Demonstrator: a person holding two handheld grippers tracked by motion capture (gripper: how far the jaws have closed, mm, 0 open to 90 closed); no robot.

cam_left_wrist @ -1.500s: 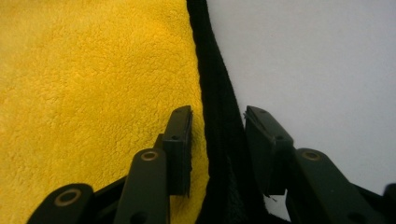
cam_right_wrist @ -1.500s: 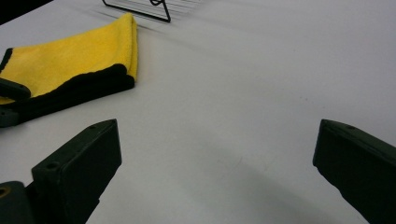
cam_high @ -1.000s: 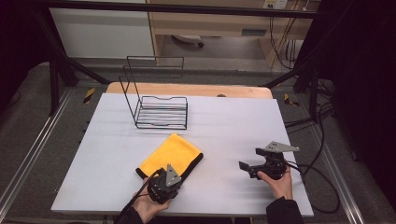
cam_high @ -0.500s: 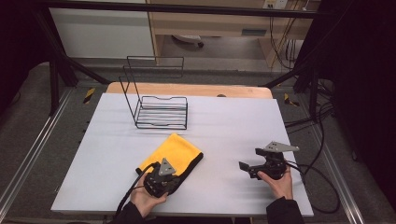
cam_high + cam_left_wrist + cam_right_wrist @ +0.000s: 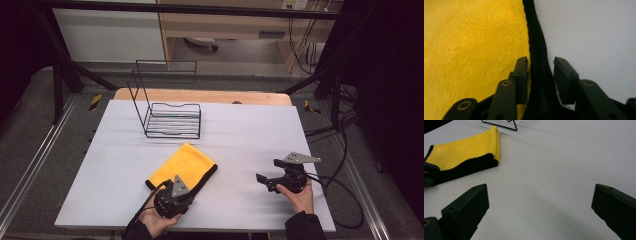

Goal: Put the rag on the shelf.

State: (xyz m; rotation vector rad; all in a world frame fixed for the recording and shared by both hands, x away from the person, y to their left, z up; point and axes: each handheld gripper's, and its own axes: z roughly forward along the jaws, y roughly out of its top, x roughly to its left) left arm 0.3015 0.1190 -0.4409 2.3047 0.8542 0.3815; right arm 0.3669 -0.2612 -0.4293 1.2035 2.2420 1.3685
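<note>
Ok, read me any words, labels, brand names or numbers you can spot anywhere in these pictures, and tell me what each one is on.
None can be read.
The yellow cloth with its black trim carries no tag or print.
The wire rack is bare metal.
The left claw and right claw show no markings.

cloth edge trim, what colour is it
Black, bordering the yellow cloth; the trim shows best in the left gripper view.
</note>
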